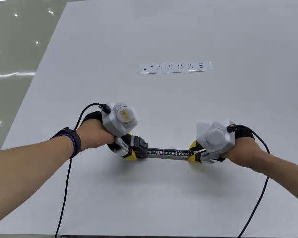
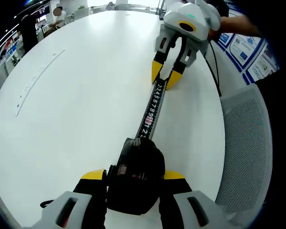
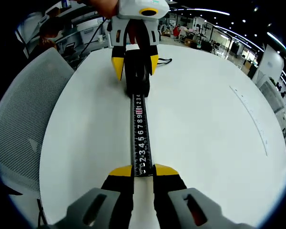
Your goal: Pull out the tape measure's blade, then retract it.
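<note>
My left gripper (image 1: 130,150) (image 2: 135,175) is shut on the black tape measure case (image 2: 136,174) (image 1: 138,147) (image 3: 137,71), holding it just above the white table. The dark numbered blade (image 1: 169,152) (image 2: 154,107) (image 3: 140,133) runs out of the case, a short length showing, straight across to my right gripper (image 1: 194,152) (image 3: 143,170) (image 2: 163,78). That gripper is shut on the blade's end, its yellow-tipped fingers pinching either side near the low numbers. Both grippers face each other near the table's front edge.
A white power strip (image 1: 175,67) (image 2: 35,78) (image 3: 250,112) lies flat on the white table (image 1: 188,29) farther back. Black cables trail from both hands over the front edge. A grey mesh chair (image 2: 248,138) (image 3: 26,109) stands beside the table.
</note>
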`<state>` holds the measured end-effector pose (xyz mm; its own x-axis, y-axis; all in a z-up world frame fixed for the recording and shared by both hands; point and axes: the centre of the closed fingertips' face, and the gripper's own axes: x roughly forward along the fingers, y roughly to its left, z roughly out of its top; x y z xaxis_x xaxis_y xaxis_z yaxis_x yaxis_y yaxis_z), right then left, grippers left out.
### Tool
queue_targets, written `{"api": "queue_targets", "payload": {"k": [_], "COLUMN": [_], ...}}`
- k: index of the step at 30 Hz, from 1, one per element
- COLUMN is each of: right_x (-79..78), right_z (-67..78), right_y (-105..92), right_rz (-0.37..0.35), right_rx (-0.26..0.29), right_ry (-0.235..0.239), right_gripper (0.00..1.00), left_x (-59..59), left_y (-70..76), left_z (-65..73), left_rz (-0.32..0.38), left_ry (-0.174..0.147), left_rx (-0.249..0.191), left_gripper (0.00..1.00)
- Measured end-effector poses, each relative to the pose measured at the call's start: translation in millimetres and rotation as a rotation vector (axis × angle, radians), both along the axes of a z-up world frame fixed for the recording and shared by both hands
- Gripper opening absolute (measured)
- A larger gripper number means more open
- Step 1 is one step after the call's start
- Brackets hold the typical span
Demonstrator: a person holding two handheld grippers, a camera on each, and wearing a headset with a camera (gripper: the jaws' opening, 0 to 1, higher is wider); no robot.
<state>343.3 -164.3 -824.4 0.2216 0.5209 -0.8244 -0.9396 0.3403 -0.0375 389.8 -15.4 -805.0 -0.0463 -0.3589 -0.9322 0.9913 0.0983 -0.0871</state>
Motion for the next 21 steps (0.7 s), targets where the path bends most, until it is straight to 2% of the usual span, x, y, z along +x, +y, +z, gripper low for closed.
{"api": "queue_targets", "payload": {"k": [21], "right_x": [-6.6], "right_z": [0.0], "right_y": [-26.0], "right_rz": [-0.013], "right_rx": [-0.016], "right_ry": [-0.006], "right_gripper": [0.13], "left_x": [-4.5], "left_y": [-0.5], "left_z": [2.8], "left_rz": [0.002], "left_ry": [-0.007], "left_rx": [0.02], "left_gripper": [0.4]}}
